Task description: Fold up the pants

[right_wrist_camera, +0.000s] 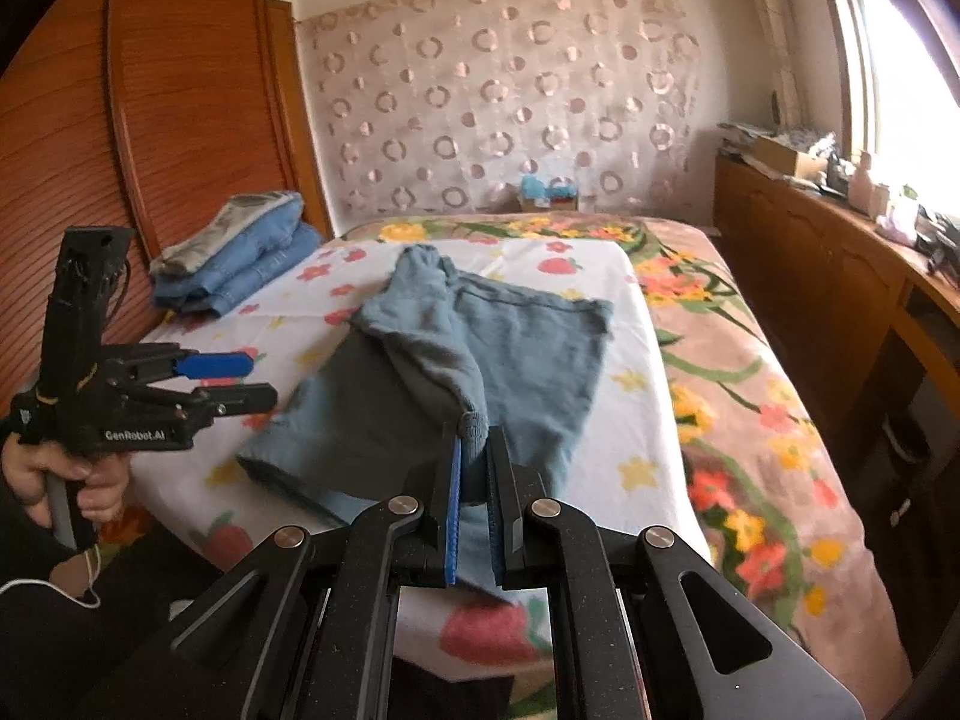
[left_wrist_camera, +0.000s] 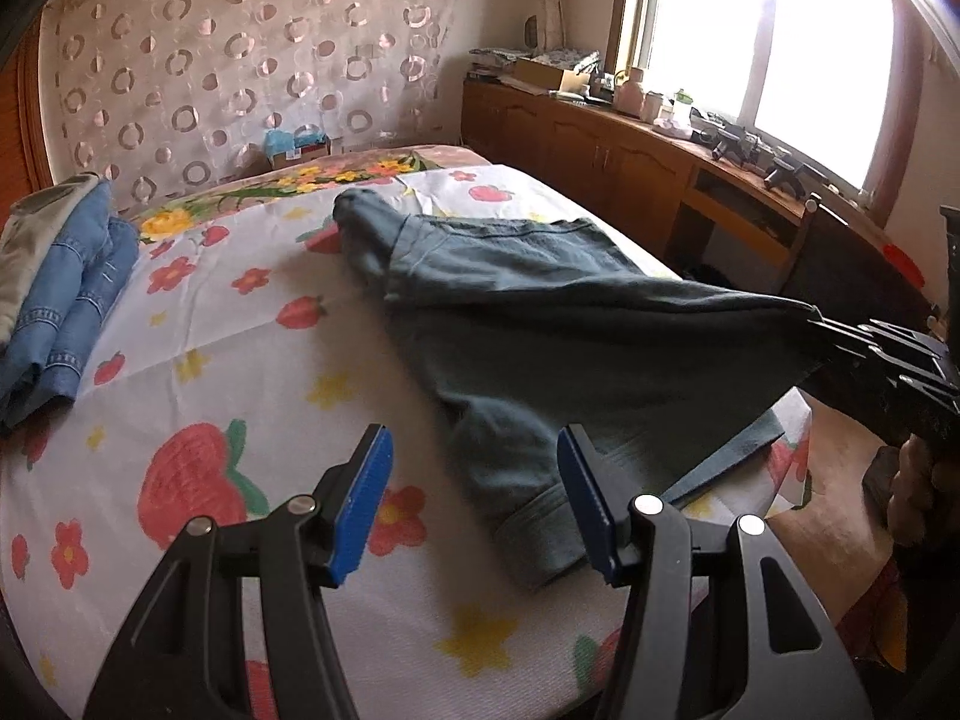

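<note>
Your right gripper [right_wrist_camera: 474,510] is pressed together on a corner of the teal pants [right_wrist_camera: 480,354], the cloth pinched between its pads and drawn taut off the bed. Your left gripper [left_wrist_camera: 474,498] stands spread with nothing between its blue pads [left_wrist_camera: 366,498]; it hovers above the cuff end [left_wrist_camera: 534,528] nearest you.

The pants lie across the white strawberry sheet [left_wrist_camera: 240,312], partly doubled over, one bunched end toward the headboard side. A stack of folded blue jeans [left_wrist_camera: 66,300] sits well apart at the far left.

Judgement: the fold is under way, not set. Carry the held corner across in one level pass, keeping the cloth taut so no crease is trapped. Use the free left gripper to pin or take the matching near edge, so the lower layer does not drag. Line the edges up before letting go.
</note>
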{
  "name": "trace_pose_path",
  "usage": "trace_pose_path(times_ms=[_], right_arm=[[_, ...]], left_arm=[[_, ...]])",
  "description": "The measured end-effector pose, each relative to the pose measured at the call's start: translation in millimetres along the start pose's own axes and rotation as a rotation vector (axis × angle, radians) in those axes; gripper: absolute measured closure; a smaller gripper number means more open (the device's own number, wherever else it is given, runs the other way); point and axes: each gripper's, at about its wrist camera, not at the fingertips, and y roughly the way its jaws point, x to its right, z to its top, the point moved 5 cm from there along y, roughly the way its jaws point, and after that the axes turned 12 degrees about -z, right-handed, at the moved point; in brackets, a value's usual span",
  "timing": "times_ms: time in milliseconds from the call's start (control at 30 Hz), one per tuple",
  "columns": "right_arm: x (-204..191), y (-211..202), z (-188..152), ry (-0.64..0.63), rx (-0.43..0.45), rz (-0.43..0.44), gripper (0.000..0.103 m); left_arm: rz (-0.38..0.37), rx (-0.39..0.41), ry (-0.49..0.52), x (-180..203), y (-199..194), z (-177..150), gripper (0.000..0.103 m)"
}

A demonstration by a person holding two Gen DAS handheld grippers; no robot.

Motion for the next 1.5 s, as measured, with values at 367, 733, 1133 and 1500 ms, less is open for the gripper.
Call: trace_pose_path(times_ms=[367, 733, 1133, 1500], right_arm=[[9.7, 10.0, -30.0, 0.03, -0.095, -0.008, 0.098], [15.5, 13.3, -24.3, 0.05, -0.1, -0.02, 0.063], [-10.1, 34.3, 21.6, -0.024, -0.045, 0.023, 0.062], [-50.6, 78.8, 53.7, -0.091, -0.079, 0.099, 0.062]], left_arm=[[0.01, -0.029, -0.004, -0.3, 11.0, -9.8, 0.047], [0.009, -0.044, -0.015, -3.7, 15.3, -16.7, 0.047], [0.046, 0.0, -0.023, -19.2, 4.9, -5.3, 0.047], [0.076, 0.056, -0.037, -38.5, -16.6, 12.2, 0.047]])
